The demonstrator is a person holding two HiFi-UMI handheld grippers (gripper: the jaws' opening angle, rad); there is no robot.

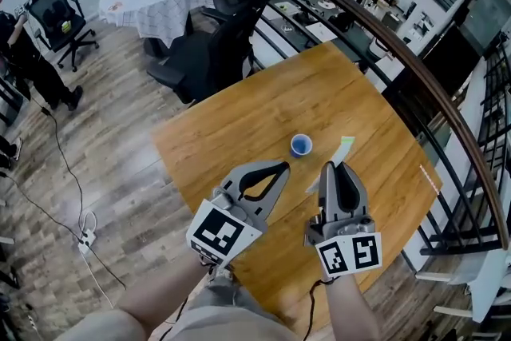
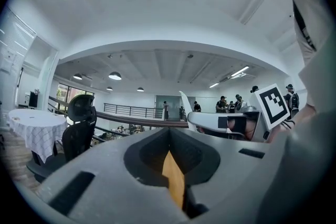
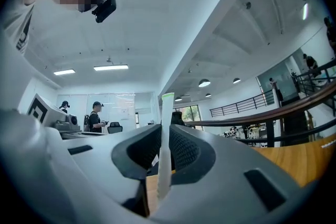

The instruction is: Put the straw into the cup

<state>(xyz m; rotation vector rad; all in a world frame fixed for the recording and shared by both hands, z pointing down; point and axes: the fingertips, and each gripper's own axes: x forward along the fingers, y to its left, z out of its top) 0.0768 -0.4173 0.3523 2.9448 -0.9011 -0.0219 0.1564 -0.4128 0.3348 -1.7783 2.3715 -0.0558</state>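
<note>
Left tongs [image 1: 277,167] grey plastic, dark teardrop hollow between jaws; right tongs [image 1: 330,167] same; each bears white cube [image 1: 224,232] with black square markers; thin black cable [image 1: 308,314] behind; white shirt [image 2: 315,34], beige trousers [image 1: 227,317]

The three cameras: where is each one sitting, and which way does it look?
Head view: on the person's head, looking steeply down at the table, cup, forearms, left gripper and right gripper.
Left gripper view: on the left gripper, looking along its shut jaws, up across the room; the person's shirt shows at right.
Right gripper view: on the right gripper, looking up along jaws clamped on the straw; shirt at upper left.
Shared: head view and right gripper view both show the straw.
</note>
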